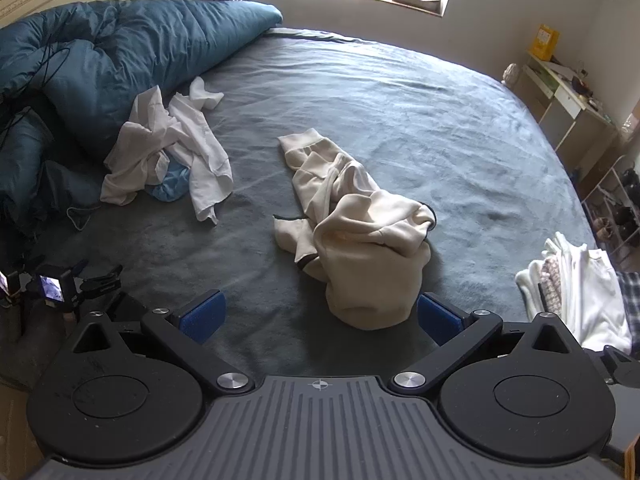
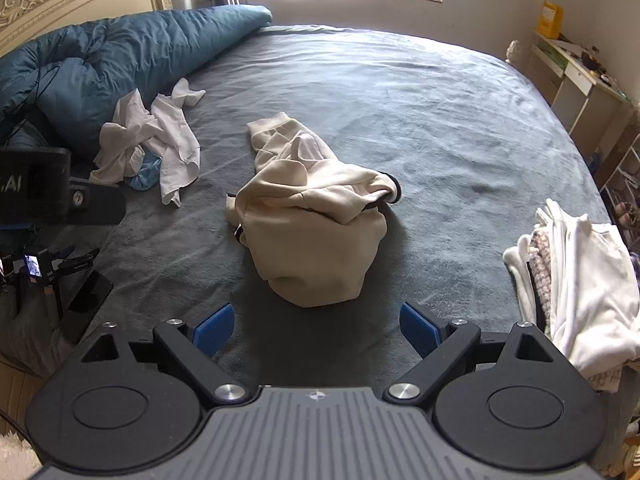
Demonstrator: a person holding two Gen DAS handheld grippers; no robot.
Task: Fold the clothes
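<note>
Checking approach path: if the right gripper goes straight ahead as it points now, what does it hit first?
Most likely the cream garment, crumpled on the bed directly ahead of the open right gripper. Its near edge lies just beyond the fingertips, roughly centred between them. Depth is unclear; a downward tilt could meet the bed first.

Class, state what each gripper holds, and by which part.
Nothing: left gripper and right gripper are both open and empty, short of the cream garment.

Cream hoodie [image 1: 356,236] crumpled on bed [image 1: 440,120], L gripper [image 1: 320,320] jaws wide apart.
</note>
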